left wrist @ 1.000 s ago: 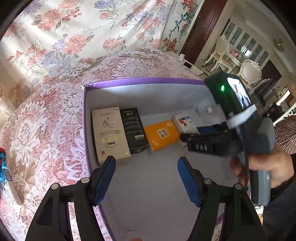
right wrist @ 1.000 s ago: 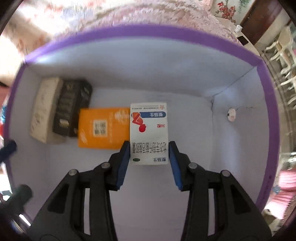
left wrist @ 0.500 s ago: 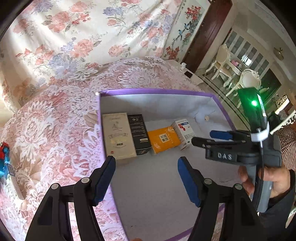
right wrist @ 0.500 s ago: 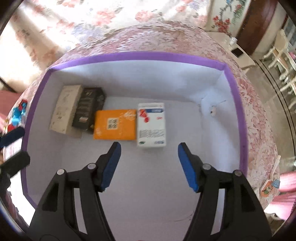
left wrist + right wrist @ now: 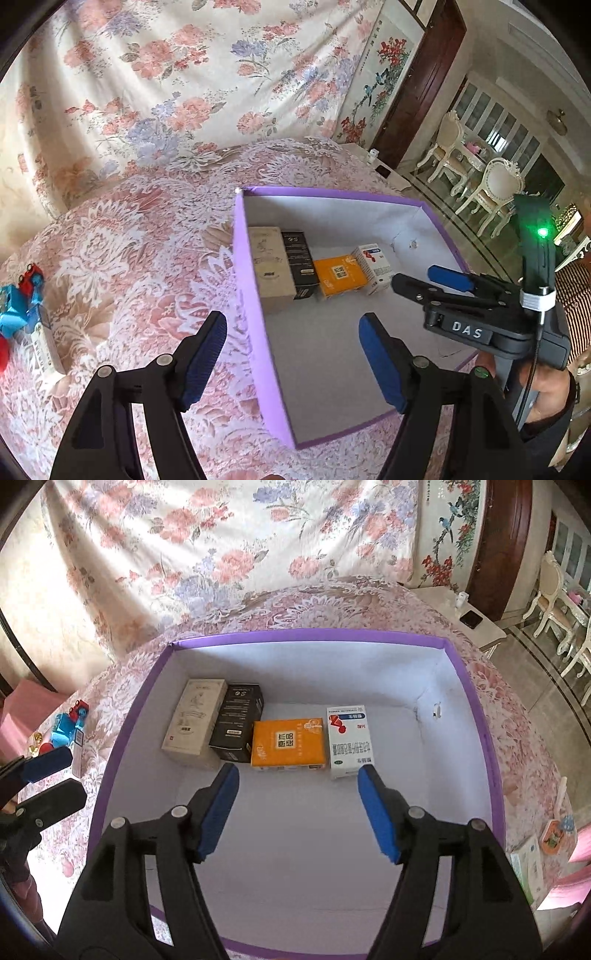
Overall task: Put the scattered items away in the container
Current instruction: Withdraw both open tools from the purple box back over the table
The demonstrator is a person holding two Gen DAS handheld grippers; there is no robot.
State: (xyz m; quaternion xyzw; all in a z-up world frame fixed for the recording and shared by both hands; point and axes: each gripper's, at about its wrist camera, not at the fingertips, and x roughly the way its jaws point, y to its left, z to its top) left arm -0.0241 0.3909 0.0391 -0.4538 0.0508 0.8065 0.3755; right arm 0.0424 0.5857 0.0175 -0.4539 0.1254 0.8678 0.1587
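Observation:
A purple-rimmed box (image 5: 306, 636) stands on the lace tablecloth. Inside, along its far side, lie a beige carton (image 5: 195, 716), a black carton (image 5: 238, 725), an orange carton (image 5: 290, 742) and a white medicine carton (image 5: 349, 738). My right gripper (image 5: 298, 773) hovers above the box floor, short of the cartons, its jaws opening with nothing between them. It also shows in the left wrist view as the right gripper (image 5: 424, 279). My left gripper (image 5: 291, 325) hangs over the box's left wall (image 5: 255, 295), jaws opening and empty. A blue and red toy (image 5: 18, 299) lies outside, far left.
A flat white packet (image 5: 44, 347) lies beside the toy. On the cloth right of the box are a pale green carton (image 5: 528, 864) and an orange item (image 5: 554, 836). A person's hand (image 5: 546, 384) holds the right gripper. A floral drape hangs behind.
The right gripper let go of the white medicine carton, opened and drew back and up. The left gripper pulled back and leftward, so the box's left wall now lies under it.

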